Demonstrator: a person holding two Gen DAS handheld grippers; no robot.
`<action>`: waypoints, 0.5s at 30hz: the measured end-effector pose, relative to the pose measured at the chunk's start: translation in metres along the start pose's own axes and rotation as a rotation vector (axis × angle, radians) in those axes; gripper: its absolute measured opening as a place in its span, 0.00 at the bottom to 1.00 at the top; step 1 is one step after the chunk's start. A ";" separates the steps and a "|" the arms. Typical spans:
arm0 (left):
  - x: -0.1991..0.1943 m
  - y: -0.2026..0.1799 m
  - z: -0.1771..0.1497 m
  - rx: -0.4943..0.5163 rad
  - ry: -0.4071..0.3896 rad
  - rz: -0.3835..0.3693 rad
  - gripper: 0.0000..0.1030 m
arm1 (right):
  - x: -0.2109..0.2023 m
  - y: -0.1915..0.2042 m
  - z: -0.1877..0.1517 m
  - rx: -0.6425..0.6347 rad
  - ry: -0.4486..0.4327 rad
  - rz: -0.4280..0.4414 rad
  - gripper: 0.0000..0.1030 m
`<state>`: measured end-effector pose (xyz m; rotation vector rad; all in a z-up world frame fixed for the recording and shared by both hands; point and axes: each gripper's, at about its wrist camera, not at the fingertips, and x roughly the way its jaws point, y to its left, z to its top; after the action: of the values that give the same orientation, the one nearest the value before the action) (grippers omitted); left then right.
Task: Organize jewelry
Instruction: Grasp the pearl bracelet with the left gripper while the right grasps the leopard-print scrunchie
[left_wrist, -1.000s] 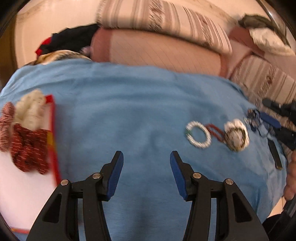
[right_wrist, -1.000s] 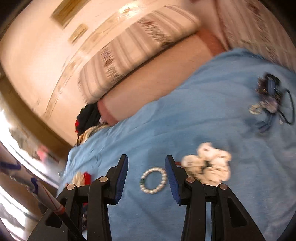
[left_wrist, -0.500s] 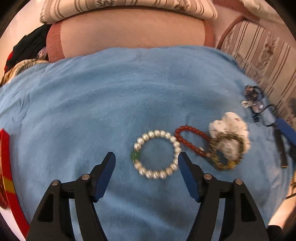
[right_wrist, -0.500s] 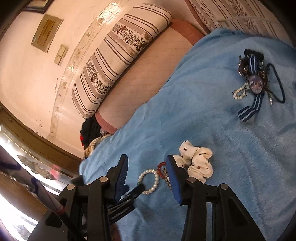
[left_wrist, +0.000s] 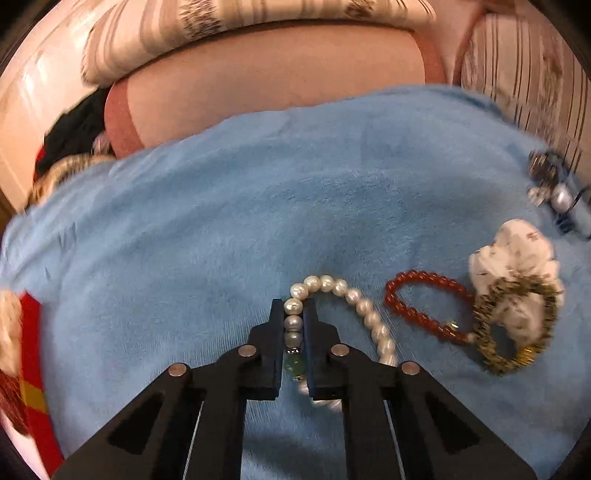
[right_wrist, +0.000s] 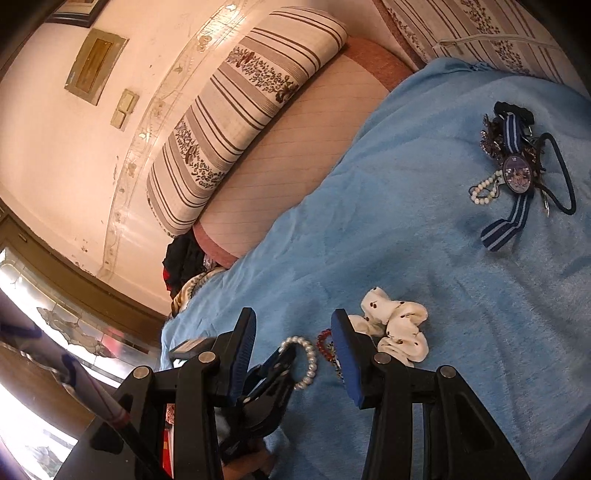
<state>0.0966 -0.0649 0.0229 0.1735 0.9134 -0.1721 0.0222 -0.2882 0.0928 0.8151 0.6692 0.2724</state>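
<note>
A pearl bracelet (left_wrist: 354, 295) with one green bead lies on the blue blanket (left_wrist: 258, 221). My left gripper (left_wrist: 294, 304) is shut on its left side, with pearls pinched between the pads. To its right lie a red bead bracelet (left_wrist: 417, 275), a gold bracelet (left_wrist: 495, 363) and a white spotted scrunchie (left_wrist: 517, 251). In the right wrist view my right gripper (right_wrist: 293, 314) hangs open above the blanket, holding nothing. Beyond its fingers I see the left gripper (right_wrist: 284, 363) on the pearl bracelet (right_wrist: 310, 354), beside the scrunchie (right_wrist: 399, 325).
A tangle of hair ties, a striped ribbon and a brooch (right_wrist: 517, 170) lies further right on the blanket. A red-edged box (left_wrist: 29, 332) with woolly items sits at the left edge. Striped pillows (right_wrist: 240, 92) and a pink bolster (left_wrist: 277, 85) line the far side.
My left gripper moved right and down to the pearl bracelet, opened wide around it, then closed on its left side. The right gripper has rolled a little and stays open.
</note>
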 end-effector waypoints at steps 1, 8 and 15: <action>-0.006 0.008 -0.004 -0.033 -0.001 -0.025 0.09 | 0.000 0.000 0.000 -0.002 0.002 -0.005 0.46; -0.056 0.036 -0.032 -0.051 -0.044 -0.091 0.09 | 0.023 0.002 -0.009 -0.049 0.117 -0.024 0.46; -0.088 0.053 -0.060 -0.047 -0.081 -0.109 0.09 | 0.045 -0.002 -0.018 -0.148 0.167 -0.187 0.40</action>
<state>0.0093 0.0066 0.0616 0.0722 0.8455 -0.2566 0.0450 -0.2582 0.0625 0.5878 0.8658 0.2186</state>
